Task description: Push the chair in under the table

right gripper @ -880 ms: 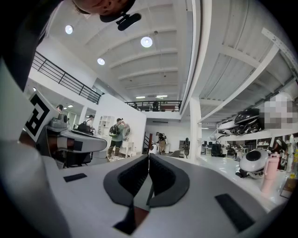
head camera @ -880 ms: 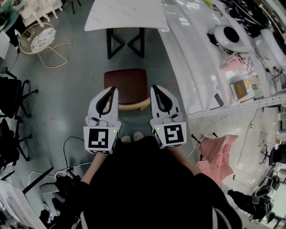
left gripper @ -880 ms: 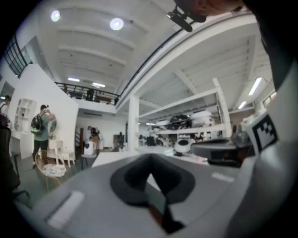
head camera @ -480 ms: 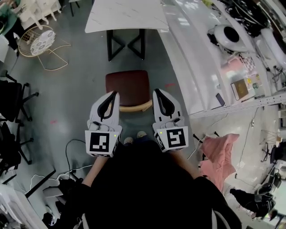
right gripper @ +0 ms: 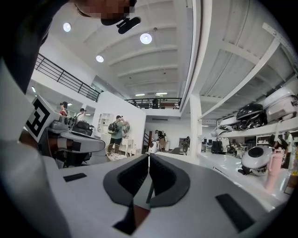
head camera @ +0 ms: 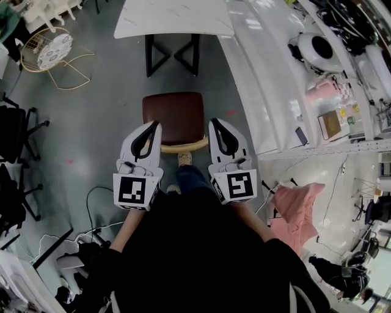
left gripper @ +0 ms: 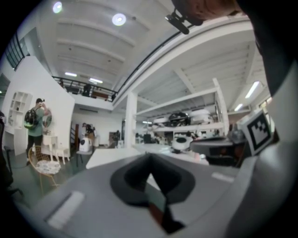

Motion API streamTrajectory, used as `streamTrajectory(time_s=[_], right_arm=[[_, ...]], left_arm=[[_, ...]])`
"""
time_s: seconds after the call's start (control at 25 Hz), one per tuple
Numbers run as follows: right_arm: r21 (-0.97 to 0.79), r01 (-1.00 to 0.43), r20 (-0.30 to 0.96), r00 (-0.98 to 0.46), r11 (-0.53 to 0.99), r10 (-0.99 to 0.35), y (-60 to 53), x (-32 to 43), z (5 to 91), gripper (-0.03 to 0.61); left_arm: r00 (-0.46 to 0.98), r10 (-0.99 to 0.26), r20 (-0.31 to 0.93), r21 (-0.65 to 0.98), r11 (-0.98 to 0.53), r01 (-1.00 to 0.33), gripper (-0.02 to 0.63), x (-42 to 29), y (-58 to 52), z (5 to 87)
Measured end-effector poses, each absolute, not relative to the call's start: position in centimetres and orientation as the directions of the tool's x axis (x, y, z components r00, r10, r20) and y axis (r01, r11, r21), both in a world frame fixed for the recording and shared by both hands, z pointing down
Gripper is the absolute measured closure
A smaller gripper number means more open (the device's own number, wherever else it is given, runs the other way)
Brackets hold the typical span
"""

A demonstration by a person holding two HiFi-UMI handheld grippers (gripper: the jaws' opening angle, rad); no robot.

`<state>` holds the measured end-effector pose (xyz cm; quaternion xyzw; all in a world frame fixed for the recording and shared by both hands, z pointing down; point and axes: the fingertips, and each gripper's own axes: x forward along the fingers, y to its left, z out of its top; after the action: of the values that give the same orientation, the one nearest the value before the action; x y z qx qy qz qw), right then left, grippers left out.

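The left gripper (head camera: 153, 125) and the right gripper (head camera: 215, 124) were both closed, with nothing between the jaws, and both pointed level toward the chair (head camera: 173, 115). Their tips stood at the two ends of its curved wooden backrest (head camera: 183, 145), one on each side; whether they already pressed on it I could not tell. The chair, with its dark red seat, stood apart from the white table (head camera: 174, 18), with bare floor (head camera: 116, 79) showing between them. In my judgement the push was only at its beginning: the whole seat was outside and had to go forward between the black table legs (head camera: 172, 56).
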<state>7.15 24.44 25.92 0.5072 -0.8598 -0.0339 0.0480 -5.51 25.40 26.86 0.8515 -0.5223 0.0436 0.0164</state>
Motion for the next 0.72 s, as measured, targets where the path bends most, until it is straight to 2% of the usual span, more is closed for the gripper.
streamTrajectory(time_s=[0.44,0.72], right_arm=[[0.091,-0.819,0.107,-0.557,0.566,-0.824,14.8,7.4,28.9,0.555],[0.118,-0.76,0.202,-0.612,0.639,-0.765,10.6,8.3,33.2,0.555]], left_arm=[[0.42,-0.904,0.075,-0.017,-0.422,-0.906,0.607,-4.8,15.7,27.3],[0.411,-0.887,0.21,-0.032,-0.426,-0.904,0.607,-4.3,11.2,31.9]])
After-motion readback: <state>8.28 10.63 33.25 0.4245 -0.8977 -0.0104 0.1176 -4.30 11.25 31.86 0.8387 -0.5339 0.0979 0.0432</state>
